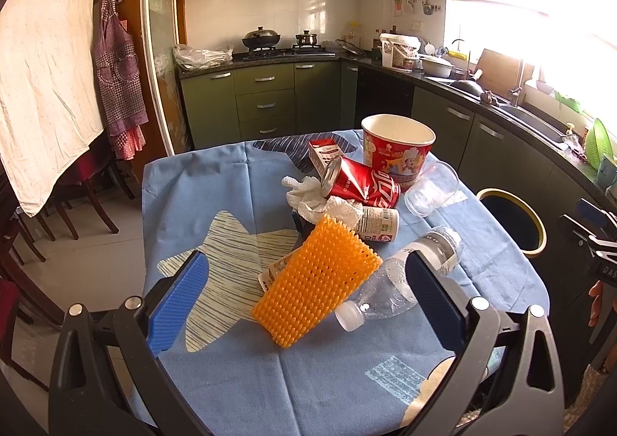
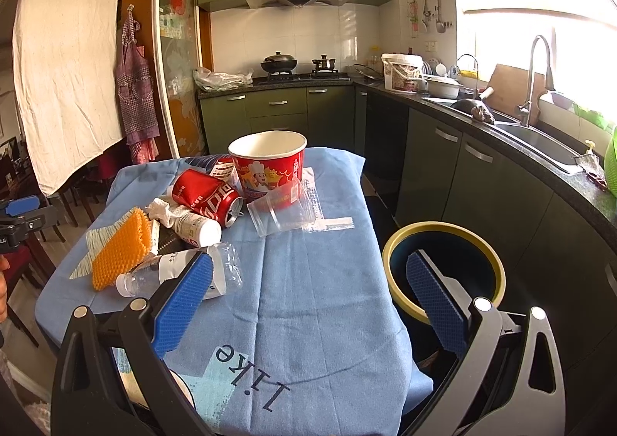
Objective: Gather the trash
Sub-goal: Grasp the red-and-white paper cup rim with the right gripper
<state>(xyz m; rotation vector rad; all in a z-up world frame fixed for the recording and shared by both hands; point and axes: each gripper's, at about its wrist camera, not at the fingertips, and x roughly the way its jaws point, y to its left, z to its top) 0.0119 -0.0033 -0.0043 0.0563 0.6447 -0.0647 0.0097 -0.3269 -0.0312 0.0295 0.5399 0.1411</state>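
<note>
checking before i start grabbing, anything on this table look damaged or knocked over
Yes. The red cola can is dented and lying on its side, the plastic water bottle is crushed flat, and the clear plastic cup is tipped over.

Matt blue cloth [image 2: 320, 281] lay soft over the worktop, dented red metal can [image 1: 362, 185] shone glossy, crumpled clear plastic bottle [image 1: 389, 281] looked thin, orange nubbed plastic mat [image 1: 316, 281] was rough, red paper bucket [image 2: 270, 170] was smooth, white tissue [image 1: 308, 197] was crinkled
</note>
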